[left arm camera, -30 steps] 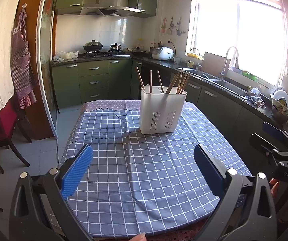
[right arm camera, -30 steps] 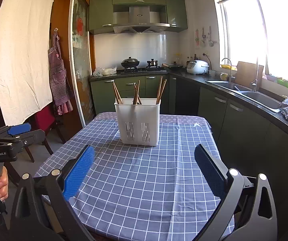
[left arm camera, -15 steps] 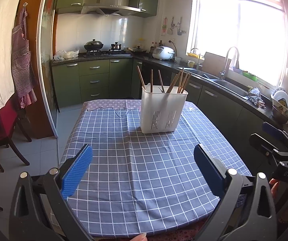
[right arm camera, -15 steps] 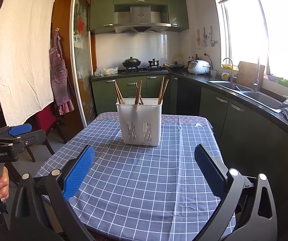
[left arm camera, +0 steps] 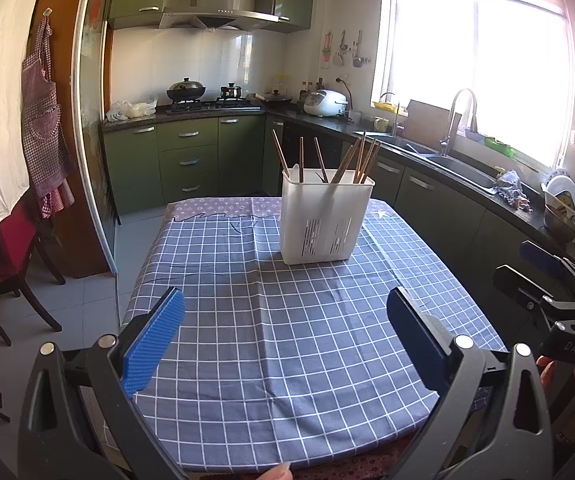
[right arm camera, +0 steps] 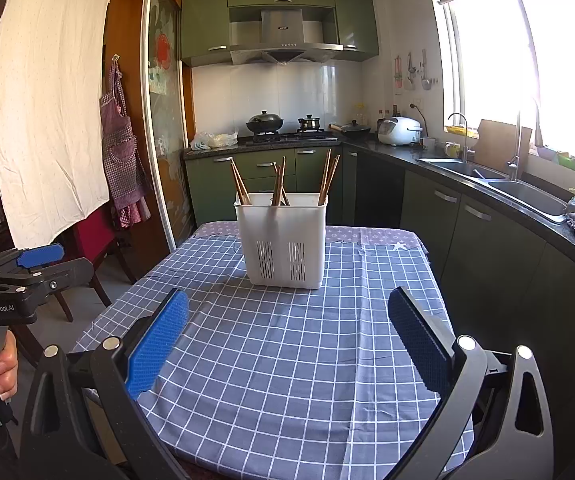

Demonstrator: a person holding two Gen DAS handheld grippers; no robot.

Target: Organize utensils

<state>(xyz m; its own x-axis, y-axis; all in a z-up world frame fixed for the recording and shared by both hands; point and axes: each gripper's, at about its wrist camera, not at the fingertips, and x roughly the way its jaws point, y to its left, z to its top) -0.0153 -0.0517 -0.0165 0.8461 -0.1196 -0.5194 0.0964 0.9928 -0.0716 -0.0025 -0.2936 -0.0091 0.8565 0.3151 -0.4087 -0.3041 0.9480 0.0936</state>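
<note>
Brown wooden chopsticks (left arm camera: pixel 329 160) all stand in the white slotted plastic holder (left arm camera: pixel 325 222), far-centre on the blue checked tablecloth (left arm camera: pixel 287 340). No loose utensils on the cloth, so the task looks about done; regrouping may remain, compartments unclear. Long axes near vertical, tips up, leaning and fanned. Left gripper (left arm camera: pixel 285 334) and right gripper (right arm camera: pixel 287 334) both spread wide, empty, well short of the holder.

"GenRobot.AI" is printed in white on the black body of the left gripper (right arm camera: pixel 27 276), at nine o'clock in the right wrist view. "DAS" stands on the right gripper (left arm camera: pixel 543 280), at four o'clock in the left wrist view.
</note>
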